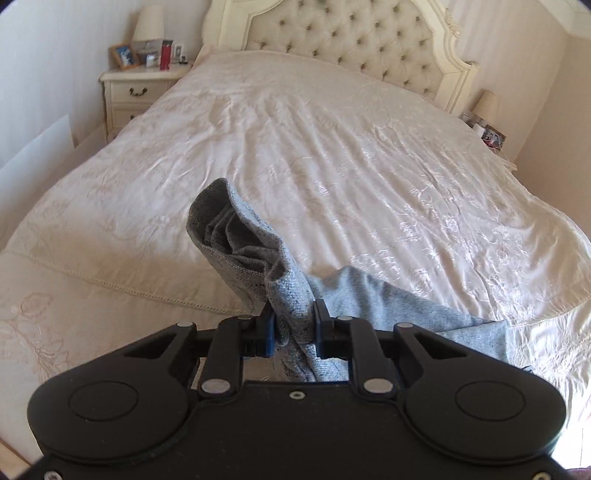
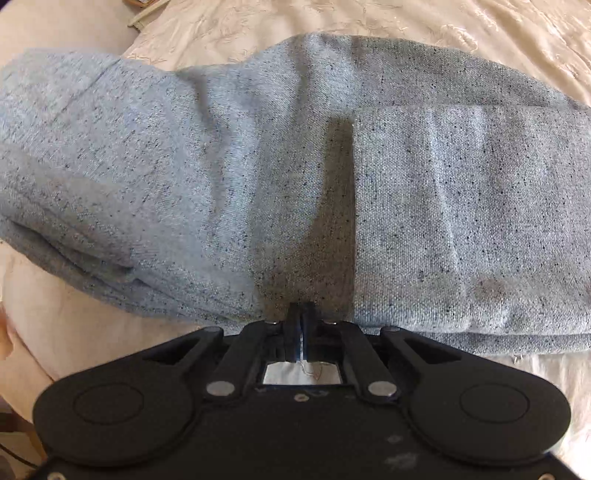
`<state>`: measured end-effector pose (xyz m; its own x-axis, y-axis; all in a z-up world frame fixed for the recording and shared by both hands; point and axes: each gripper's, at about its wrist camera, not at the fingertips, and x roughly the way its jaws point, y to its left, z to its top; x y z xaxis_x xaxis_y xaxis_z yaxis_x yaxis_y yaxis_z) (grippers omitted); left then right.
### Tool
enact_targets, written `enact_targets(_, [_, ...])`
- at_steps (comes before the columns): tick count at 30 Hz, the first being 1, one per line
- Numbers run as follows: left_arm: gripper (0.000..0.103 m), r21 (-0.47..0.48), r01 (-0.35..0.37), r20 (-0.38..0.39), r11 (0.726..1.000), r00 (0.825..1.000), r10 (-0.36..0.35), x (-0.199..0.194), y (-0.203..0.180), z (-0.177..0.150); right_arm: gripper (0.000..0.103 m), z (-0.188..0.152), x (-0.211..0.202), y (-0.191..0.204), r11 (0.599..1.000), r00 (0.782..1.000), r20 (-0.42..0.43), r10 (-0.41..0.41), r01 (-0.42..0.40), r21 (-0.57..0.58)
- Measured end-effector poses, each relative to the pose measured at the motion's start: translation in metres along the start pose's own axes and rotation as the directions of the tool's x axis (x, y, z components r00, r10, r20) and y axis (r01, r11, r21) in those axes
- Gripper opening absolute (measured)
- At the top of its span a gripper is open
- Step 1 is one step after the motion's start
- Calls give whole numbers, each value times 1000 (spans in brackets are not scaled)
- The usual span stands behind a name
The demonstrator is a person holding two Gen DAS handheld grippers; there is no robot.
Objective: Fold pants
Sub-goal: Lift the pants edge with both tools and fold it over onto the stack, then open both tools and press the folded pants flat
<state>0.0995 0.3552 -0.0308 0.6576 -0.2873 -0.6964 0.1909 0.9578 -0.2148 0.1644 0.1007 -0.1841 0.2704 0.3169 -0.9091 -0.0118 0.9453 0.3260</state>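
Observation:
The grey speckled pants (image 2: 229,177) lie in folded layers on the cream bedspread (image 2: 461,22) and fill the right wrist view. My right gripper (image 2: 302,314) is closed at their near edge, its jaws together, with no cloth visibly between them. In the left wrist view my left gripper (image 1: 293,325) is shut on a bunched end of the pants (image 1: 236,236), which stands up above the bed while the rest (image 1: 402,306) trails down to the right.
The bed (image 1: 332,155) has a tufted headboard (image 1: 343,33). A nightstand (image 1: 136,88) with a lamp and photo frames stands at the far left, another lamp (image 1: 485,107) at the far right. The bed's near edge (image 1: 122,288) drops off on the left.

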Motion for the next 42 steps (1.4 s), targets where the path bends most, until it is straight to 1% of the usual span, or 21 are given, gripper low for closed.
enact_targets(3, [25,65,17,34,998,999,-19,-11,-50,7,3,-6,-31,-17,996,996,20,84,-83,-43])
enact_targets(5, [25,109,39,44,993,998,-44,-12,-87,8,3,-13,-57,-40,991,991,44,130,-129,-26])
enact_targets(8, [25,153,91,31,984,995,-96,0,-140,1,4,-21,-87,-87,990,988,78,133,-135,26])
enact_targets(11, [21,161,178,-35,971,984,-175,34,-193,-19,4,-27,-106,-137,996,993,94,71,-76,55])
enact_targets(13, [21,169,212,-91,962,976,-199,63,-225,-36,4,-30,-114,-169,995,995,95,25,-34,96])
enact_targets(14, [21,169,226,-137,959,969,-205,81,-239,-46,4,-31,-117,-184,993,996,92,7,-18,114])
enact_targets(16, [19,167,238,-228,957,954,-197,113,-263,-66,5,-38,-125,-214,990,996,78,-32,21,136])
enact_targets(17, [17,169,249,-275,954,941,-197,127,-276,-77,5,-39,-128,-225,989,996,72,-46,36,141])
enact_targets(20, [17,207,216,-343,954,930,-136,143,-297,-94,8,-41,-137,-250,987,995,64,-73,62,150])
enact_targets(22, [17,186,228,-337,956,928,-156,134,-296,-94,10,-41,-146,-265,987,994,72,-84,73,146])
enact_targets(23, [18,173,235,-320,957,932,-171,126,-293,-90,10,-41,-151,-271,986,993,80,-85,72,148])
enact_targets(25, [20,155,223,-271,962,946,-176,109,-285,-79,12,-34,-159,-279,986,991,113,-74,55,159])
enact_targets(26, [20,150,201,-247,968,956,-160,102,-280,-74,14,-31,-164,-280,986,989,134,-61,39,160])
enact_targets(28, [21,144,139,-219,980,970,-106,94,-266,-67,28,-20,-170,-277,988,983,182,-33,5,153])
enact_targets(29, [21,142,83,-214,986,975,-51,95,-257,-64,30,-12,-170,-273,989,980,197,-20,-10,148])
enact_targets(31, [21,139,-20,-210,990,977,50,94,-237,-62,34,9,-164,-259,990,978,207,28,-55,128])
enact_targets(33, [21,117,-106,-228,987,965,131,97,-214,-64,36,23,-154,-249,989,979,191,66,-90,116])
enact_targets(36, [21,62,-178,-298,982,936,188,112,-181,-69,38,34,-136,-235,988,985,152,79,-98,121])
enact_targets(38, [21,44,-179,-367,983,912,182,127,-166,-76,40,40,-121,-232,987,992,115,60,-76,139])
enact_targets(40, [21,45,-158,-425,986,890,162,142,-158,-87,41,39,-108,-232,983,995,84,45,-58,172])
enact_targets(42, [21,96,-123,-460,988,875,153,152,-158,-97,42,37,-96,-235,978,998,58,29,-41,204])
